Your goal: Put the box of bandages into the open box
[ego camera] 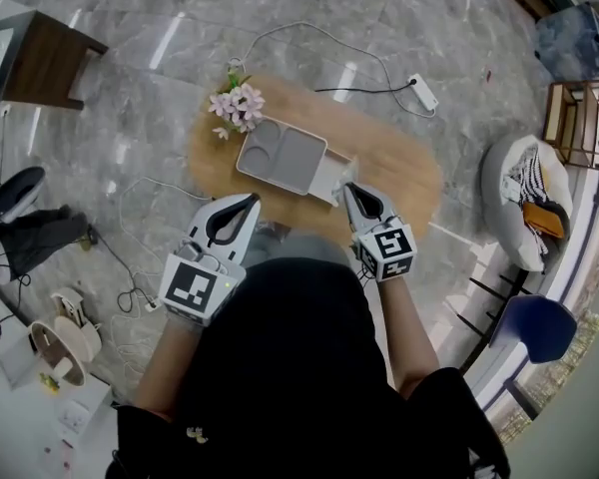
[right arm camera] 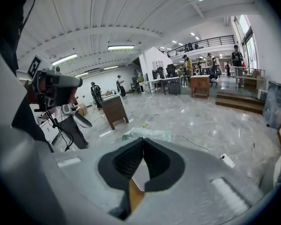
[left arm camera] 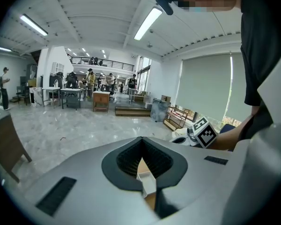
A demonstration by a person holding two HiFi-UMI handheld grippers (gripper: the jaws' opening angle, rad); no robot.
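On the oval wooden table [ego camera: 399, 163] lies the open box [ego camera: 283, 158], white and shallow, with two compartments showing. A small white part [ego camera: 331, 180] lies against its near right corner; I cannot tell whether that is the box of bandages. My left gripper [ego camera: 251, 201] hovers at the table's near edge, just left of the open box, jaws shut and empty. My right gripper [ego camera: 347, 188] is shut and empty too, its tips beside that small white part. Each gripper view shows its own gripper, left [left arm camera: 141, 139] and right [right arm camera: 143, 141], with jaws closed and wood and white box edge behind.
Pink flowers [ego camera: 237, 105] stand at the table's far left edge. A power strip [ego camera: 422, 91] with cables lies on the marble floor beyond. A brown side table [ego camera: 45, 60] is far left, a white round seat [ego camera: 527, 203] and blue chair [ego camera: 539, 327] right.
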